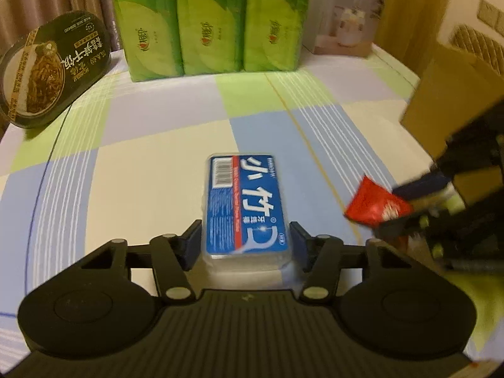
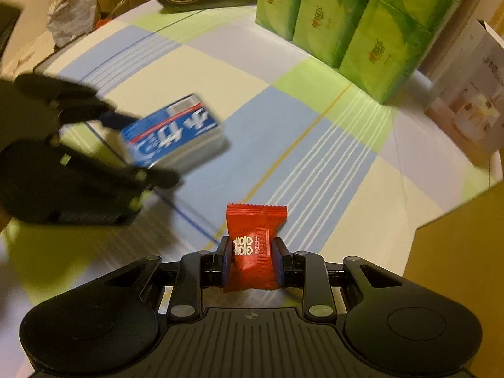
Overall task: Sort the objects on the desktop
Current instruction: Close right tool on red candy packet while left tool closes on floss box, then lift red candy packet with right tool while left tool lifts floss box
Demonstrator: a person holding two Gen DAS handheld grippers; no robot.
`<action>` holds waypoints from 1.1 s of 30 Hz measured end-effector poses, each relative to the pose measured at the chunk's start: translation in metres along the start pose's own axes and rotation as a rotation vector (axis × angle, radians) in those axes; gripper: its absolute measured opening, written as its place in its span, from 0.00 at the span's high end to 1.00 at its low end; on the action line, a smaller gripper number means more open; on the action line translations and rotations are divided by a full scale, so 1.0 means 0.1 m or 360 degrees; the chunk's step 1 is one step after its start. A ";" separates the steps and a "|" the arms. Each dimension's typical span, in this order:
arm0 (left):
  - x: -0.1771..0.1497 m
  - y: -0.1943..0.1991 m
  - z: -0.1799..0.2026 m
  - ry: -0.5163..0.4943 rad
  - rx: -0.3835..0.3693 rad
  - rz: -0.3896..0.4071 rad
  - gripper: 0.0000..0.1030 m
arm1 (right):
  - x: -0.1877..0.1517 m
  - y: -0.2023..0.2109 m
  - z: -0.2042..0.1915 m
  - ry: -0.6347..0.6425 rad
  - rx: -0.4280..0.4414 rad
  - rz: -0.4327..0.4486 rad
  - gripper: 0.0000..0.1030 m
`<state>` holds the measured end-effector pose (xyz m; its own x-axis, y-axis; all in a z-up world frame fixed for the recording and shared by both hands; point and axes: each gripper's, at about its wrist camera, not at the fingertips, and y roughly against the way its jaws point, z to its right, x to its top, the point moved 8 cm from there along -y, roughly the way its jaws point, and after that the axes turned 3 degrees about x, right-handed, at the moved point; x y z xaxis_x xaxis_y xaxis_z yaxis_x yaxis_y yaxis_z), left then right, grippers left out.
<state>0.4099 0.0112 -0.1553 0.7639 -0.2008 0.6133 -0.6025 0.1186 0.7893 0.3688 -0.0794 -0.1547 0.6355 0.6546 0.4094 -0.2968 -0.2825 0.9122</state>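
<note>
My left gripper (image 1: 244,241) is shut on a blue dental floss box (image 1: 244,203) and holds it above the checked tablecloth; the box and gripper also show blurred in the right wrist view (image 2: 171,132). My right gripper (image 2: 252,260) is shut on a red candy packet (image 2: 252,245), held upright between the pads. The packet also shows in the left wrist view (image 1: 376,204), to the right of the box.
A stack of green tissue packs (image 1: 208,22) stands at the back of the table. A dark instant-noodle bowl (image 1: 50,69) leans at the back left. A white carton (image 1: 346,15) and a brown cardboard box (image 1: 441,100) stand at the right. The checked tablecloth (image 1: 141,173) covers the table.
</note>
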 end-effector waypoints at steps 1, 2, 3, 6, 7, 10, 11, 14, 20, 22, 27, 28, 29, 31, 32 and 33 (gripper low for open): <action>-0.06 0.05 0.02 -0.0015 0.0001 -0.0012 0.50 | -0.04 0.02 -0.04 -0.0021 0.0014 0.0002 0.77; -0.14 0.11 0.04 -0.0032 -0.0002 -0.0025 0.50 | -0.08 0.05 -0.09 -0.0032 0.0023 0.0004 0.77; -0.22 0.18 0.06 -0.0052 -0.0008 -0.0036 0.50 | -0.13 0.09 -0.14 -0.0039 0.0027 0.0006 0.77; -0.50 0.41 0.14 -0.0088 -0.0032 -0.0072 0.50 | -0.34 0.22 -0.31 -0.0106 0.0068 0.0018 0.77; -0.60 0.50 0.18 -0.0090 -0.0040 -0.0080 0.50 | -0.43 0.27 -0.38 -0.0137 0.0090 0.0020 0.77; -0.86 0.76 0.31 -0.0059 -0.0062 -0.0096 0.50 | -0.75 0.43 -0.60 -0.0215 0.0144 0.0043 0.77; -0.95 0.86 0.36 -0.0040 -0.0074 -0.0097 0.50 | -0.88 0.50 -0.67 -0.0222 0.0145 0.0049 0.77; -1.16 1.11 0.55 -0.0052 -0.0103 -0.0091 0.50 | -1.27 0.68 -0.85 -0.0241 0.0122 0.0072 0.77; -1.49 1.43 0.89 -0.0144 -0.0068 -0.0064 0.50 | -1.83 0.97 -1.02 -0.0239 0.0023 0.0223 0.76; -1.55 1.47 0.96 -0.0171 -0.0047 -0.0043 0.44 | -1.93 1.01 -1.02 -0.0259 0.0011 0.0285 0.74; -1.55 1.46 1.03 -0.0181 -0.0032 -0.0027 0.38 | -2.04 1.03 -1.02 -0.0277 -0.0025 0.0356 0.58; -1.55 1.46 1.03 -0.0189 -0.0025 -0.0027 0.37 | -2.05 1.03 -1.01 -0.0283 -0.0027 0.0366 0.57; -1.54 1.45 1.03 -0.0198 -0.0017 -0.0025 0.37 | -2.05 1.03 -1.00 -0.0295 -0.0019 0.0372 0.57; -1.53 1.43 1.02 -0.0205 -0.0004 -0.0021 0.35 | -2.04 1.01 -0.97 -0.0319 -0.0014 0.0390 0.57; -1.52 1.42 1.02 -0.0204 -0.0001 -0.0022 0.35 | -2.05 1.01 -0.96 -0.0325 -0.0018 0.0399 0.57; -1.52 1.40 1.01 -0.0199 0.0002 -0.0024 0.35 | -2.05 0.99 -0.96 -0.0326 -0.0019 0.0403 0.57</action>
<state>0.1860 -0.0403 -0.1407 0.7378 -0.3225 0.5929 -0.5916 0.1138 0.7981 0.1410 -0.1743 -0.1491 0.6703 0.4097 0.6188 -0.4710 -0.4095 0.7813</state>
